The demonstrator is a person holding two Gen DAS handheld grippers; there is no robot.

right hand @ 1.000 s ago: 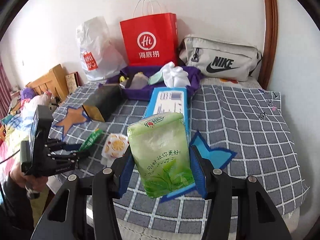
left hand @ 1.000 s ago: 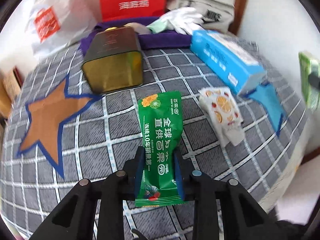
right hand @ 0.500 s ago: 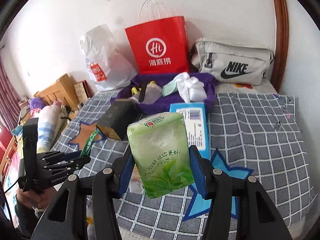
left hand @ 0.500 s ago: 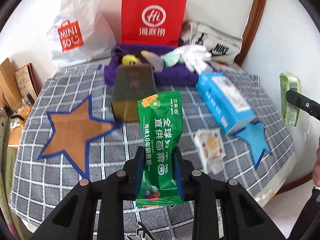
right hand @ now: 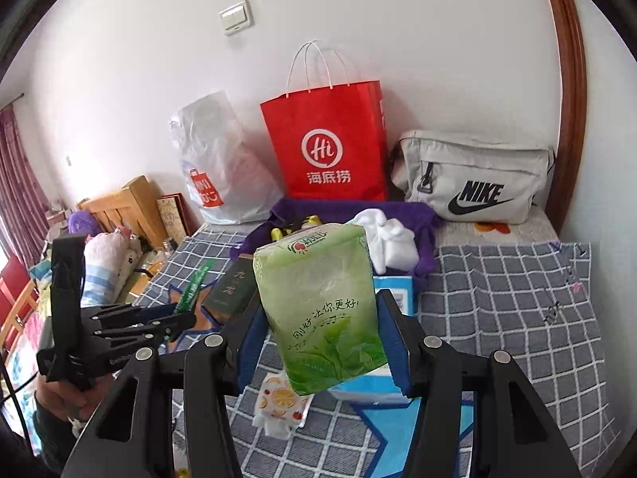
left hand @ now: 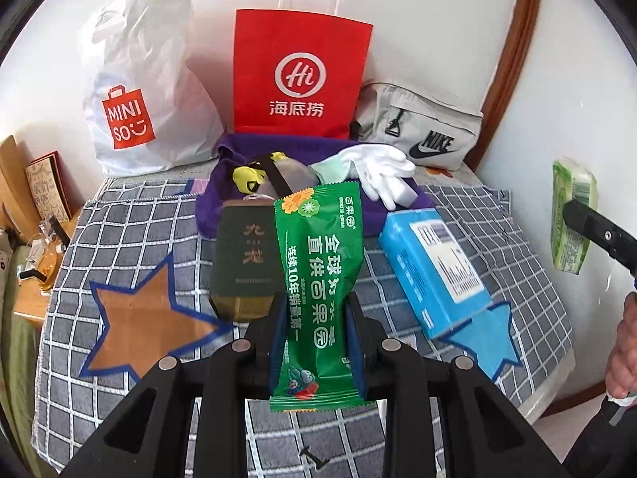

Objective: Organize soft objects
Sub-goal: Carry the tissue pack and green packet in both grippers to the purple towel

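Left tool [left hand: 316,342] is pinching a dark green snack packet [left hand: 320,279], blue pads squeezed in on both sides near its lower half, packet standing up and clear of the bed. Over on my right tool [right hand: 318,342] the jaws sit a good bit wider, clamped on a pale green tissue pack [right hand: 320,310] that's also up in the air. From the right wrist view I can see the left tool [right hand: 171,318] off to the side with its packet edge-on, and the hand [right hand: 63,398] gripping it.

Below both, the bed has a grey checked blanket [left hand: 131,223] with an orange star [left hand: 147,318] and a blue star [left hand: 493,334] on it. Lying on the blanket: a dark green box [left hand: 247,255], a long blue box [left hand: 434,267], and a small white sachet with orange slices printed on it [right hand: 280,402], just beside the blue box.

Further back there's a purple cloth [left hand: 247,147] with a white glove [left hand: 382,167] and some yellow bits on it. Against the white wall stand a red paper bag [left hand: 298,79], a white plastic shopping bag [left hand: 147,87] and a grey Nike pouch [right hand: 473,175]. Light switch [right hand: 237,18] is up on the wall, wooden furniture off to the left.
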